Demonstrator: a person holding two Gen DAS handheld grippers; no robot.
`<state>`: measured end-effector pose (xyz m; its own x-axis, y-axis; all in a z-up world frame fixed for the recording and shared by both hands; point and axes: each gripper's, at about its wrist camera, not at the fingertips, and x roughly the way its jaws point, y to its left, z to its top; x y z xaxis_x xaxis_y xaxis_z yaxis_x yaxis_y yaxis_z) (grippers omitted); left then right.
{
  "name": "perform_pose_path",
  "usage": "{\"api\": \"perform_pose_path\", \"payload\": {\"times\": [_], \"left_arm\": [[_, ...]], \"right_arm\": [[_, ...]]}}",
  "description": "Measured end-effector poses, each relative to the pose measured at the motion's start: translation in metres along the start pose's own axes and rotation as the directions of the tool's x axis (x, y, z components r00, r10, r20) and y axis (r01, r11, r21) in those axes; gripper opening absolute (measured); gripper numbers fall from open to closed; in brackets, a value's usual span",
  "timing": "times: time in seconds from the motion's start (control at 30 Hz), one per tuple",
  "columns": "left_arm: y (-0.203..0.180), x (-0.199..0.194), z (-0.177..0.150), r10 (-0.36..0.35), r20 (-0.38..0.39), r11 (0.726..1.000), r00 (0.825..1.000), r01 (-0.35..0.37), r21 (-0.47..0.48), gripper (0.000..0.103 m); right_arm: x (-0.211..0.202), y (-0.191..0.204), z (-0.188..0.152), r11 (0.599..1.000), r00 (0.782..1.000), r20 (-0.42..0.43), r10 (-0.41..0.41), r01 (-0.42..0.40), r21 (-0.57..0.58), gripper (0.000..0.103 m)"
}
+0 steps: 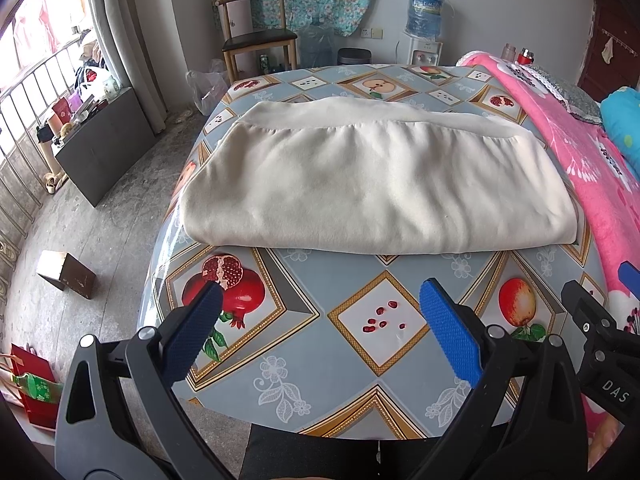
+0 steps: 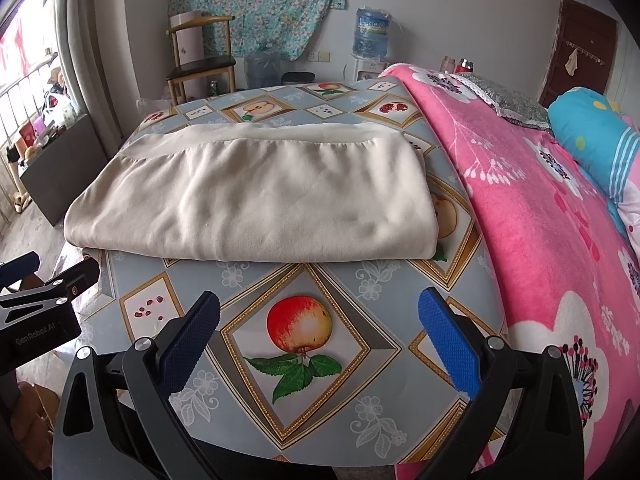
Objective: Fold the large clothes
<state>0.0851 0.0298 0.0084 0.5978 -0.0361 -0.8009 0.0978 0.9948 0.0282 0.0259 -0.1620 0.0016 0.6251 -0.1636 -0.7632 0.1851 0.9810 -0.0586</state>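
Observation:
A cream-coloured garment (image 1: 372, 184) lies folded into a thick rectangle on the fruit-patterned tablecloth (image 1: 320, 360), its ribbed hem band at the far side. It also shows in the right wrist view (image 2: 256, 204). My left gripper (image 1: 320, 300) is open and empty, held above the table's near edge, short of the garment. My right gripper (image 2: 320, 312) is open and empty too, over the near part of the tablecloth (image 2: 360, 412), beside the left one. Part of the right gripper shows at the right edge of the left wrist view (image 1: 592, 312).
A pink flowered blanket (image 2: 532, 216) covers a bed along the table's right side, with a blue pillow (image 2: 592, 128). A wooden chair (image 1: 256, 36) and a water dispenser (image 1: 424, 28) stand at the far wall. A small box (image 1: 66, 274) sits on the floor at left.

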Motion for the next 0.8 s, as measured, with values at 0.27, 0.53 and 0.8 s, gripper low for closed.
{"api": "perform_pose_path", "payload": {"times": [0.27, 0.53, 0.8], "left_arm": [[0.0001, -0.0001, 0.0000, 0.000, 0.000, 1.000, 1.000, 0.000, 0.000, 0.095], [0.0002, -0.0002, -0.0001, -0.001, 0.000, 1.000, 1.000, 0.001, -0.001, 0.095], [0.0007, -0.0002, -0.0002, -0.001, 0.001, 1.000, 1.000, 0.001, -0.001, 0.095]], "right_arm": [[0.0001, -0.0008, -0.0003, 1.000, 1.000, -0.002, 0.000, 0.000, 0.001, 0.097], [0.0002, -0.0005, -0.0010, 1.000, 1.000, -0.002, 0.000, 0.000, -0.002, 0.097], [0.0005, -0.0012, -0.0012, 1.000, 1.000, 0.000, 0.000, 0.000, -0.005, 0.097]]}}
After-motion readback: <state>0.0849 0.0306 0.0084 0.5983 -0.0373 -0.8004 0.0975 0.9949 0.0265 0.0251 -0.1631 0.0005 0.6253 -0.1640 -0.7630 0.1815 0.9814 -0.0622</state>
